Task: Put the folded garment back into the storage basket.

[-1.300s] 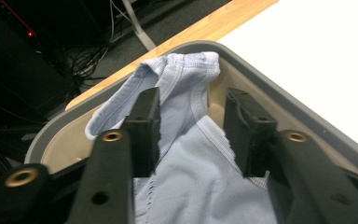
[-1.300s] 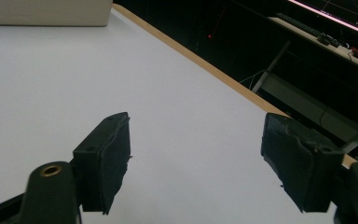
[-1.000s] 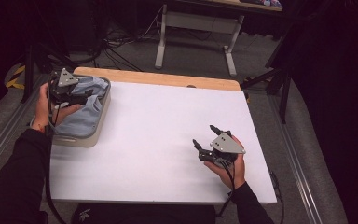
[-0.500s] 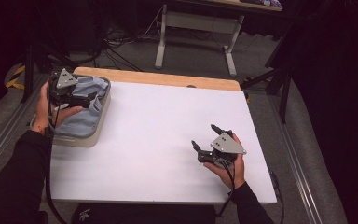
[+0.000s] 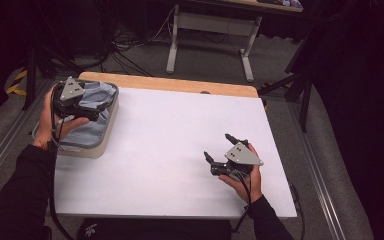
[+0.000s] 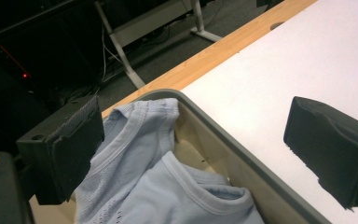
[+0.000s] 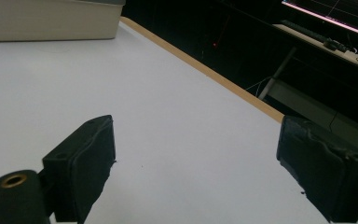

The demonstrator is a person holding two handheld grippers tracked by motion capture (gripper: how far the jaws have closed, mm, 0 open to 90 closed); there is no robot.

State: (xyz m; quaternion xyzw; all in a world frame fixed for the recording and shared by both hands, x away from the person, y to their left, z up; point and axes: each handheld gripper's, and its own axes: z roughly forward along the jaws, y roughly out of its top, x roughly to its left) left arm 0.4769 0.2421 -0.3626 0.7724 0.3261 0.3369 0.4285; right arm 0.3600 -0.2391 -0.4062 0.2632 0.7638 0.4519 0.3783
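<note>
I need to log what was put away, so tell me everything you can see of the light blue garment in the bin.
The light blue garment looks like a thin knit top, with ribbed bands edging its openings and a patch of fine perforations low in the left gripper view. It lies crumpled and loosely bunched inside the beige bin at the table's near left corner, one fold riding up toward the far rim. The left gripper hovers over it, jaws apart, having just been opening, with nothing clamped.
</note>
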